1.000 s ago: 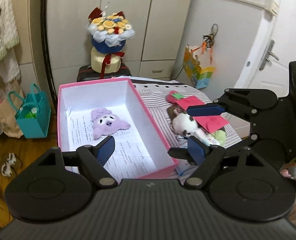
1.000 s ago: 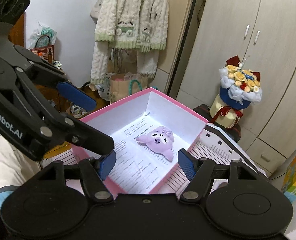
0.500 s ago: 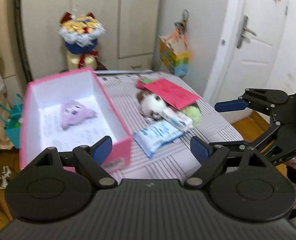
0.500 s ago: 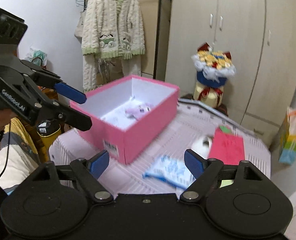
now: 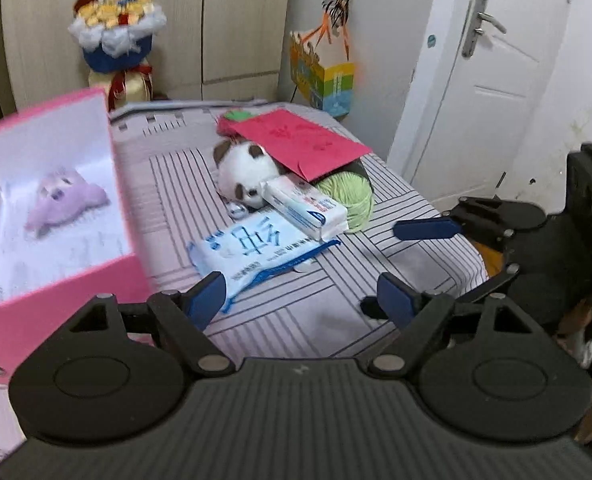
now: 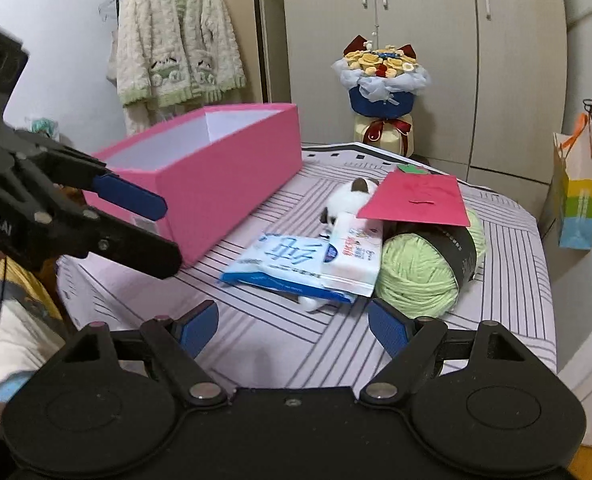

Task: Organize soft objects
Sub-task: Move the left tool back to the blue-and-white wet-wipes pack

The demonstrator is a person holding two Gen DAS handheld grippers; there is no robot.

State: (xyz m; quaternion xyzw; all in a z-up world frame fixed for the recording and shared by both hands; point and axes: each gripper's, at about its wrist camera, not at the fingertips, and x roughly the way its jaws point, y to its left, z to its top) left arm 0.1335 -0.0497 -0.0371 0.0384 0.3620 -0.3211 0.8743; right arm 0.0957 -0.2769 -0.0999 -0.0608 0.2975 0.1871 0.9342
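Observation:
A pink box stands on the striped table with a purple plush inside. A white panda plush lies under a red envelope, beside a green yarn ball, a white tissue pack and a blue tissue pack. My left gripper is open and empty near the table's front. My right gripper is open and empty, short of the packs.
A flower bouquet stands behind the table by the wardrobe. A colourful gift bag hangs at the right. A white door is at the far right. A cardigan hangs at the left.
Both grippers have pulled back from over the pink box and swung right toward the pile of objects. Both stay open and empty.

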